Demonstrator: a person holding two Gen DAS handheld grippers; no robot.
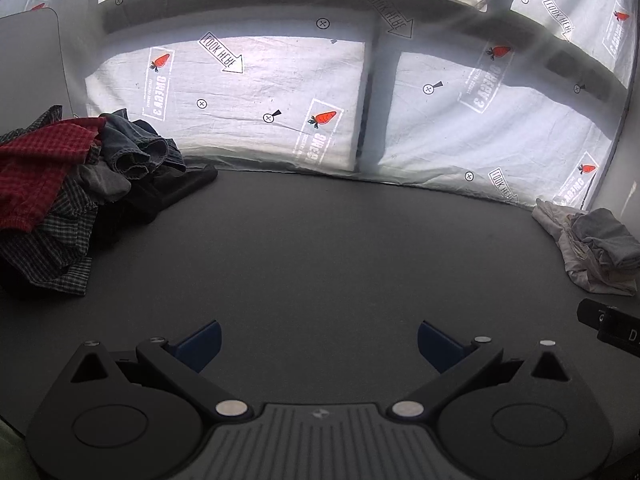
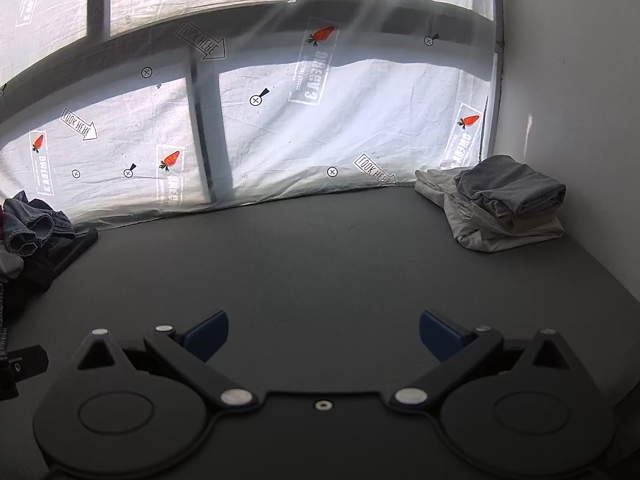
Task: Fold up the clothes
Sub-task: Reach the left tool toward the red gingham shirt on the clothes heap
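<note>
- Left gripper (image 1: 318,346): the two blue-tipped fingers (image 1: 200,344) are spread wide and hold nothing; they hover over the bare middle of the dark grey table (image 1: 320,248).
- Right gripper (image 2: 324,336): its jaws are likewise spread wide and empty, above the same table surface; part of the other gripper's black body shows at the left edge of this view.
- Unfolded clothes pile (image 1: 68,192): a loose heap at the table's far left corner, well apart from both grippers. It holds a red checked garment (image 1: 36,164) on top, a blue denim piece (image 1: 132,148) with rolled cuffs beside it, a dark plaid shirt (image 1: 48,248) below, and black fabric reaching toward the table's centre.
- Folded stack (image 2: 504,204): at the far right corner, against the white wall (image 2: 580,120). A grey folded garment (image 2: 516,188) lies on top of pale, cream-white pieces.
- Backdrop (image 1: 248,92): a backlit white printed sheet hangs behind the table, marked with orange carrots, "LOOK HERE" arrows and small circled crosses.
</note>
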